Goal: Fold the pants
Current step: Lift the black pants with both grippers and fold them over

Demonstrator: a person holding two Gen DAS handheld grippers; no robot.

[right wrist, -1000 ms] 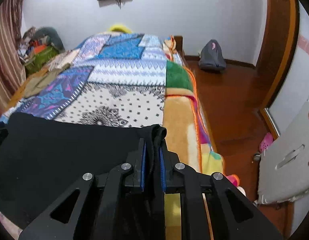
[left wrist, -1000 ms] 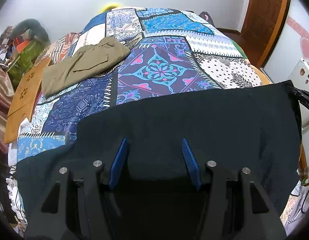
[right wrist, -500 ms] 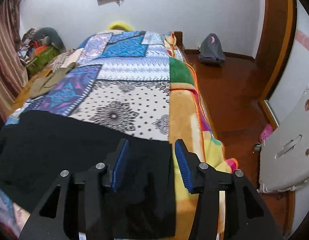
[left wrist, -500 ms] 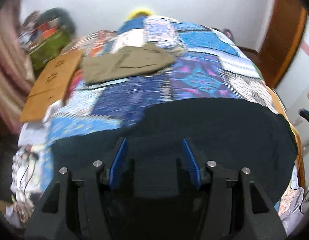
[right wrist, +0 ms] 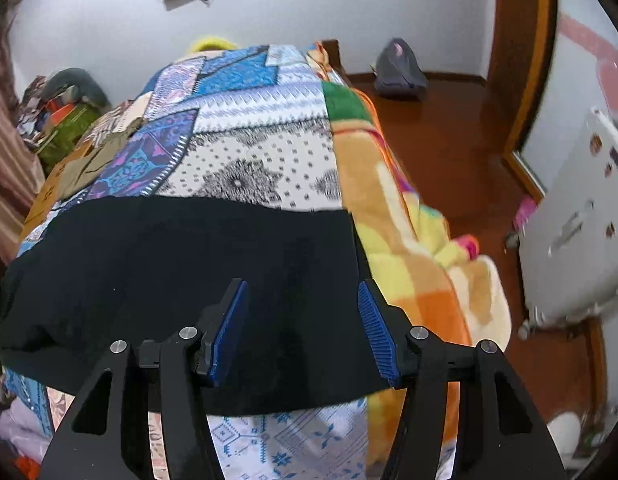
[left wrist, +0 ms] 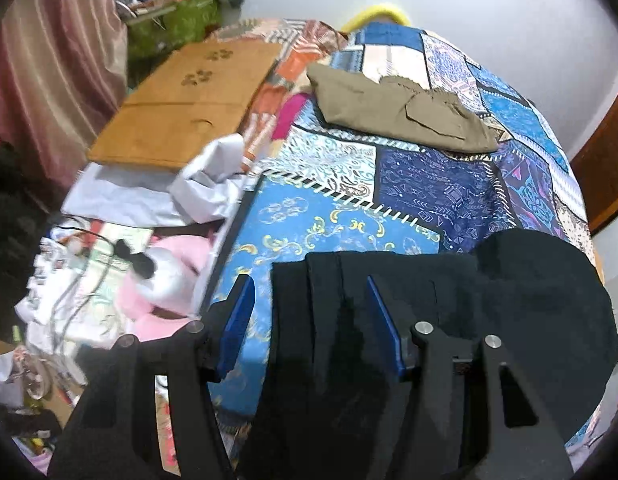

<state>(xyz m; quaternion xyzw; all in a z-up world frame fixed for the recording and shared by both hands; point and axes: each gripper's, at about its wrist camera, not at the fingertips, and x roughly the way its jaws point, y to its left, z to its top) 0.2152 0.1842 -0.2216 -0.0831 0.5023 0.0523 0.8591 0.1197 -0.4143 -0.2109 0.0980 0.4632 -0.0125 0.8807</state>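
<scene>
The black pants lie flat across the near end of the patchwork bed cover. In the left wrist view their left end shows layered folds. My left gripper is open, hovering over that left edge with nothing between its blue pads. My right gripper is open over the pants' right end, near the bed's right side, and holds nothing.
Folded khaki pants lie farther up the bed. A brown cardboard sheet, white cloth and a pink plush toy clutter the floor on the left. An orange blanket, wooden floor, grey bag and white appliance are on the right.
My right gripper opened and let go of the pants, which now lie flat. My left gripper swung left to the pants' left edge, still open.
</scene>
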